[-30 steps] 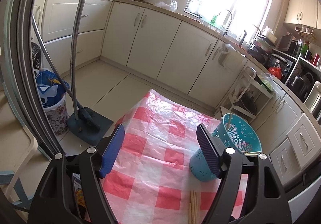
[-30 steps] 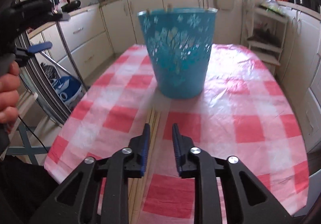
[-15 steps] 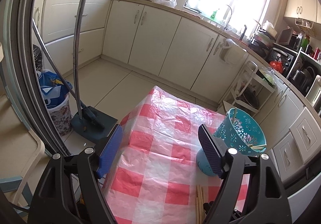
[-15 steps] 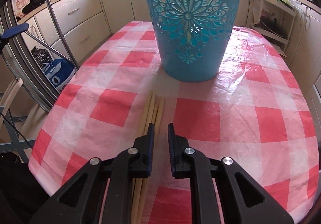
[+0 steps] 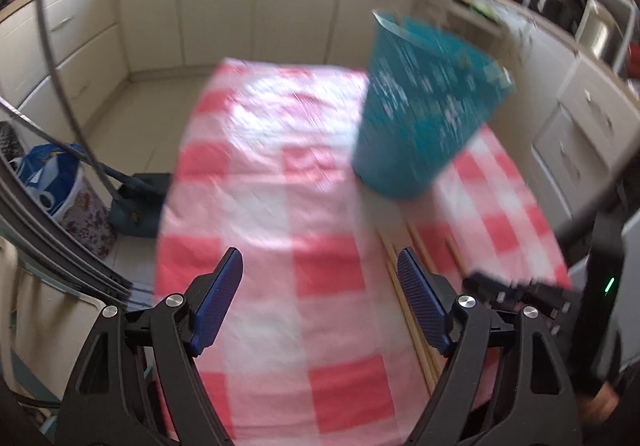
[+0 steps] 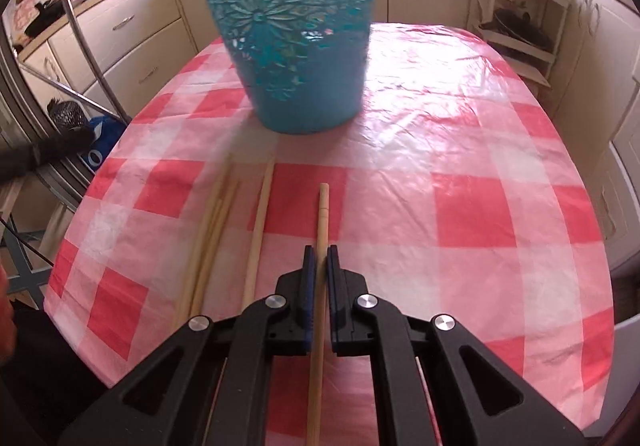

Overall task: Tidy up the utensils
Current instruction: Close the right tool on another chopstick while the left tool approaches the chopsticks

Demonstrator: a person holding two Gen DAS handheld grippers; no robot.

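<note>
A teal cut-out basket (image 6: 292,34) stands upright on the red-and-white checked tablecloth (image 6: 440,166). In front of it lie several pale wooden chopsticks (image 6: 218,230). One chopstick (image 6: 322,206) points toward the basket, apart from the rest, and my right gripper (image 6: 320,250) is shut on its middle. The left wrist view is blurred. In it my left gripper (image 5: 320,266) is open over the near part of the cloth, with nothing between its blue pads. The chopsticks (image 5: 387,251) lie just left of its right finger, and the basket (image 5: 420,118) is ahead to the right.
Cream kitchen cabinets (image 5: 224,6) ring the table. On the floor to the left are a dark dustpan with a long handle (image 5: 136,206) and a bin with a blue bag (image 5: 48,182). A white open shelf rack (image 6: 516,26) stands beyond the table's far right.
My right gripper has shut on one chopstick, which now lies apart from the others. My left gripper has swung down and turned toward the table, closer to the chopsticks and basket.
</note>
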